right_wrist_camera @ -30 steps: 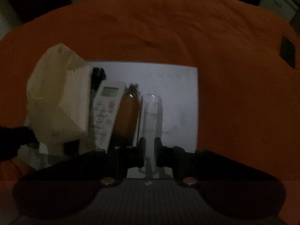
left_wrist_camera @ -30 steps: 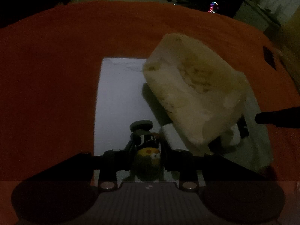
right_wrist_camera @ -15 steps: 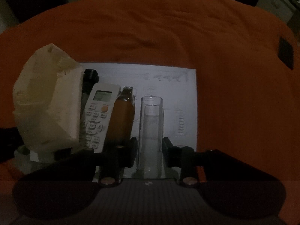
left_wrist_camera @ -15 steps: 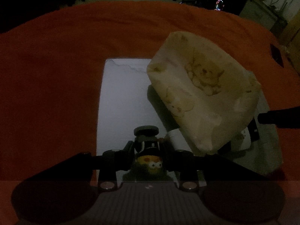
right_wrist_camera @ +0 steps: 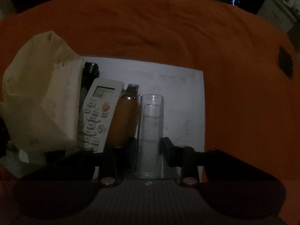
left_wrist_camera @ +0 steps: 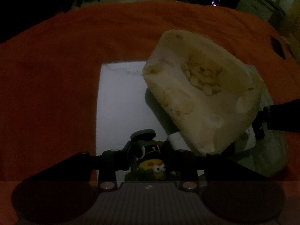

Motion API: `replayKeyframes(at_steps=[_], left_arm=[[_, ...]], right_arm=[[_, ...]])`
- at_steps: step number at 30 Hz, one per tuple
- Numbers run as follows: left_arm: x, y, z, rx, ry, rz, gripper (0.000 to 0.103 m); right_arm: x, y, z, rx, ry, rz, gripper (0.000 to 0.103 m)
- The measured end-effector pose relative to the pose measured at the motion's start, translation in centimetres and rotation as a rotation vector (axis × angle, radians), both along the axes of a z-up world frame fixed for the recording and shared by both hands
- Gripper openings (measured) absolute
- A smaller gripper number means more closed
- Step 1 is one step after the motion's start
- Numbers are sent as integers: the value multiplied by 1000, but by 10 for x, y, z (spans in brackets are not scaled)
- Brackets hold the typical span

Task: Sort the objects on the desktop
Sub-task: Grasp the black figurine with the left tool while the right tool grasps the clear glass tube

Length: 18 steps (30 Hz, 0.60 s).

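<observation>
In the left wrist view my left gripper [left_wrist_camera: 150,153] is shut on a small toy figure [left_wrist_camera: 151,166] with a yellow face, round eyes and a black hat, held over the near edge of a white sheet [left_wrist_camera: 121,103]. A cream box [left_wrist_camera: 202,97] stands tilted on the sheet to the right. In the right wrist view my right gripper [right_wrist_camera: 150,144] straddles a clear glass tube [right_wrist_camera: 151,123]. Its fingers stand on either side, with a slim gap on the left. A brown bottle [right_wrist_camera: 125,118], a white remote [right_wrist_camera: 99,112] and the cream box [right_wrist_camera: 39,101] sit in a row to the tube's left.
An orange cloth [left_wrist_camera: 56,75] covers the table around the white sheet [right_wrist_camera: 183,97]. A black object [right_wrist_camera: 90,71] lies behind the remote. A dark square patch [right_wrist_camera: 286,63] sits on the cloth at the far right. The room beyond is dark.
My right gripper's jaws have gone from shut to apart and now stand on both sides of the glass tube. The toy in my left gripper has turned, so its eyes show.
</observation>
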<state>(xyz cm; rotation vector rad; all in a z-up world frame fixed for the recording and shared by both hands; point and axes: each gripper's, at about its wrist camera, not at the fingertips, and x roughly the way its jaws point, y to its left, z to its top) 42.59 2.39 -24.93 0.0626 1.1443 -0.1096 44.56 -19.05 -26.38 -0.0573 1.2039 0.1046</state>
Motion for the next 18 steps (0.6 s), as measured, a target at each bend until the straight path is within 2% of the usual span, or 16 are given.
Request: replayKeyframes(at_steps=[4, 11, 18], left_arm=[[-5, -2, 6, -2, -22, -19, 23], [-6, -1, 14, 1, -23, -43, 22], [-3, -4, 10, 22, -36, -56, 22]], right_arm=[[-6, 0, 10, 36, -10, -27, 32], [-14, -14, 22, 86, -30, -92, 32], [-20, -11, 14, 65, 4, -102, 32]])
